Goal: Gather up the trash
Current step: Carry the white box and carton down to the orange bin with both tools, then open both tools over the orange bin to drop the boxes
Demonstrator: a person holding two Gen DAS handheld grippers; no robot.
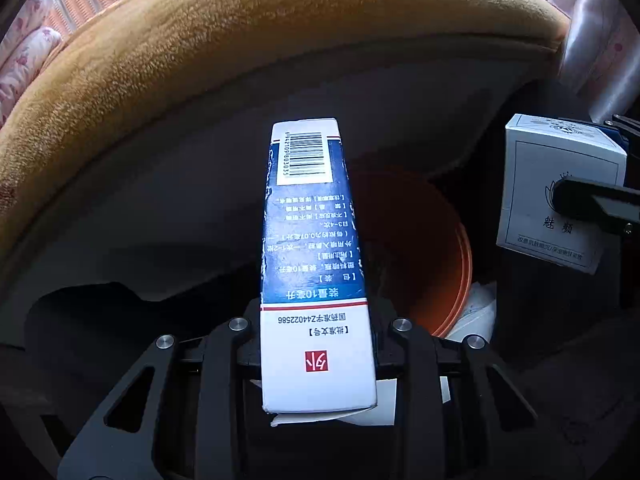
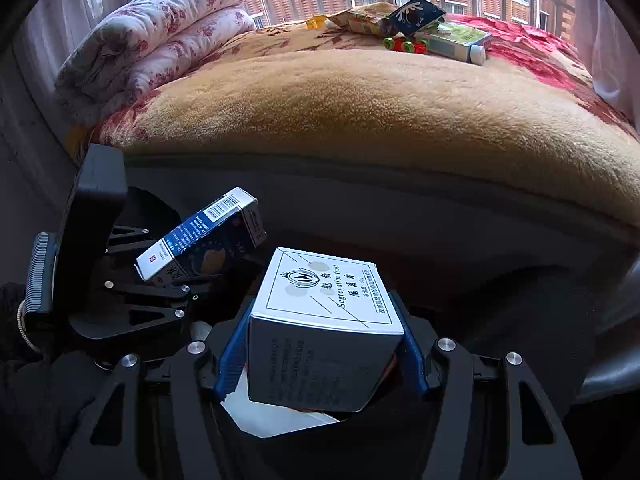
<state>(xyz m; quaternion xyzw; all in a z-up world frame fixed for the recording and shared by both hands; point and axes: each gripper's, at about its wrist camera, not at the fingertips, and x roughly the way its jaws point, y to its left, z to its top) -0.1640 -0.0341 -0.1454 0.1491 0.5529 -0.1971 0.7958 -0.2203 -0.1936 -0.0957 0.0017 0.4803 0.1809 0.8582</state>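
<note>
Left wrist view: left gripper point(image 1: 318, 344) is clamped on a long blue-and-white medicine box point(image 1: 314, 256), long axis running straight out along the fingers, barcode end farthest from the camera. Directly beyond and below the box sits an orange bin point(image 1: 436, 264), its mouth partly covered by the box itself, so only the right part of the rim is readable. Key relation: bin lies under and just right of the blue box tip, and the left gripper looks nearer to it than the right. Right gripper point(image 2: 324, 360) is closed on a white carton point(image 2: 320, 320), blue pads point(image 2: 230, 360) pressing both sides; in the left view that carton point(image 1: 556, 196) hangs to the right of the bin, near but seemingly not over it. My read: both hands are at the drop stage, and the left needs little more than a release, while the right probably has to shift toward the bin first. Hard to make out: bin is barely visible in the right wrist view, hidden behind the carton; white paper point(image 1: 476, 312) by the rim could be inside or outside, can't tell. More trash point(image 2: 416, 28) sits on the bed point(image 2: 360, 104) by the window, well apart from both hands.
</note>
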